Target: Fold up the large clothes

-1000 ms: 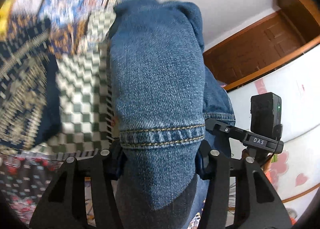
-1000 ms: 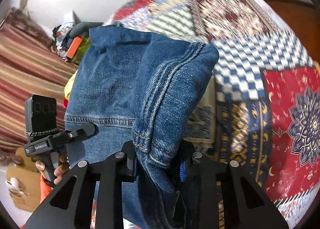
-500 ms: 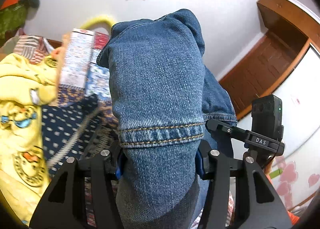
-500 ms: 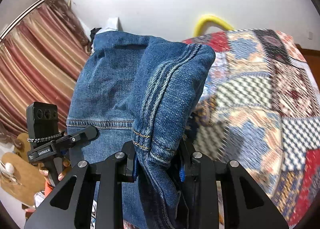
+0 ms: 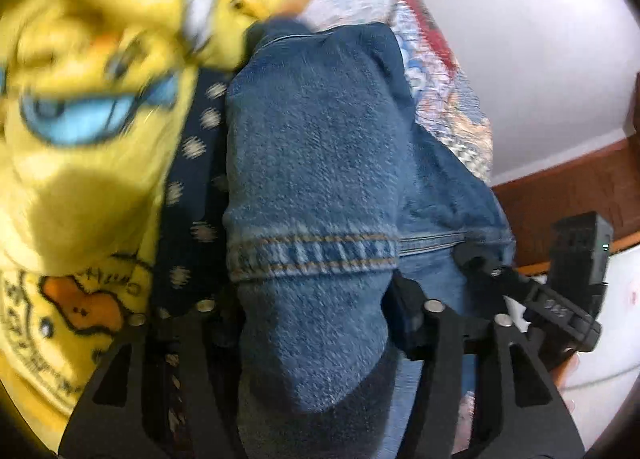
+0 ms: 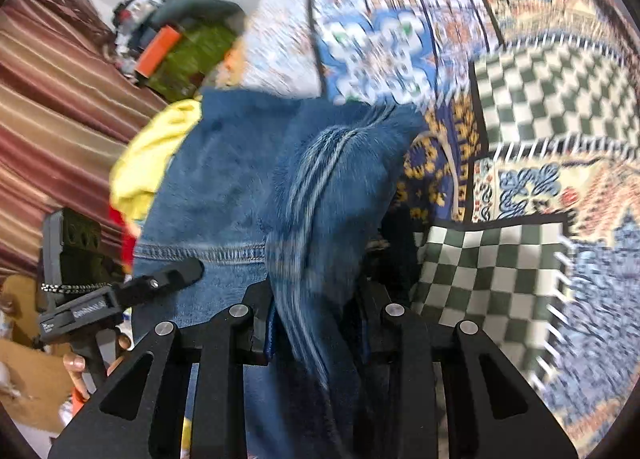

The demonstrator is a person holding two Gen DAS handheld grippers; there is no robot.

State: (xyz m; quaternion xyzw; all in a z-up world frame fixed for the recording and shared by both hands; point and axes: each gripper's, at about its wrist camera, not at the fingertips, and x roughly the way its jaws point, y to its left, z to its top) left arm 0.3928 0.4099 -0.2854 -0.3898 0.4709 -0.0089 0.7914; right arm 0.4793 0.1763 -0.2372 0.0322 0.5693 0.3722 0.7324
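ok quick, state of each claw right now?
Left claw: closed on the jeans, at a hemmed edge.
Right claw: closed on a seamed fold of the same jeans.

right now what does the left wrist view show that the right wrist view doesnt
Only the left wrist view: the yellow cartoon print up close, the wooden panelling, and the right gripper from the side.

Only the right wrist view: the striped curtain, the clutter pile, the checkered quilt patches, and the left gripper.

Both: the jeans clamped in each gripper, above the patchwork quilt.
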